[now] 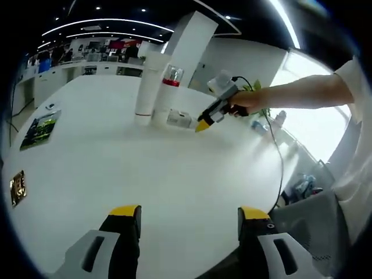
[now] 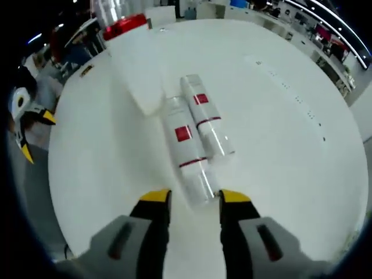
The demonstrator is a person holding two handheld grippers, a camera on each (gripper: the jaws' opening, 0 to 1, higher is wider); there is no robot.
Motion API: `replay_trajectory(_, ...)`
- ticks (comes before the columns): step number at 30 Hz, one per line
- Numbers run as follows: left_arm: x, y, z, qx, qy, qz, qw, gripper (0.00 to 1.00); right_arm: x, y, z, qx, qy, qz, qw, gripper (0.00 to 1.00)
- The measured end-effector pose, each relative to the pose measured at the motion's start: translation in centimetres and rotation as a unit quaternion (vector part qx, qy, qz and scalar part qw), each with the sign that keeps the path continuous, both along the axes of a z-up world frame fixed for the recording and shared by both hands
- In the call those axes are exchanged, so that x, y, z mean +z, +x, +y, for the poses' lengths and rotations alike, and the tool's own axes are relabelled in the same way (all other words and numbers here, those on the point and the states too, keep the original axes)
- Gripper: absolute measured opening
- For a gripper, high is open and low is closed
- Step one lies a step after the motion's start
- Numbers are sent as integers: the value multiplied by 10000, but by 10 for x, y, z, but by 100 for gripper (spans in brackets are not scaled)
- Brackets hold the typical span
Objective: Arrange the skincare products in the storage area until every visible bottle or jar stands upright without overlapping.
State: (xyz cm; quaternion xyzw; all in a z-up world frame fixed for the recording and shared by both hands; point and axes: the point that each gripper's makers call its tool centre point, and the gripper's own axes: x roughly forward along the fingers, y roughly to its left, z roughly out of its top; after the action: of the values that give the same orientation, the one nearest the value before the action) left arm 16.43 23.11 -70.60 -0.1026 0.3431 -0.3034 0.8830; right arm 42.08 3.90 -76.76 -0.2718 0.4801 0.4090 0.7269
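We have two clear bottles [image 2: 192, 148] lying side by side on the white table [image 2: 279, 139], well in from its edges, so standing them up is still to do; a tall white tube [image 1: 146, 87] and a red-capped bottle [image 1: 170, 87] already stand upright just beyond them. Our right gripper [image 2: 190, 196] is open, its jaws either side of the nearer bottle's cap end. Our left gripper [image 1: 189, 214] hangs open and empty over bare table near its edge.
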Motion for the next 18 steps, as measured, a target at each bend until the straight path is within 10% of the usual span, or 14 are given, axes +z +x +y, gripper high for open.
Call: replay_trajectory(18, 0, 1, 2, 4, 53, -65, 10000, 68, 8, -21, 11, -16, -226, 29, 9997, 19)
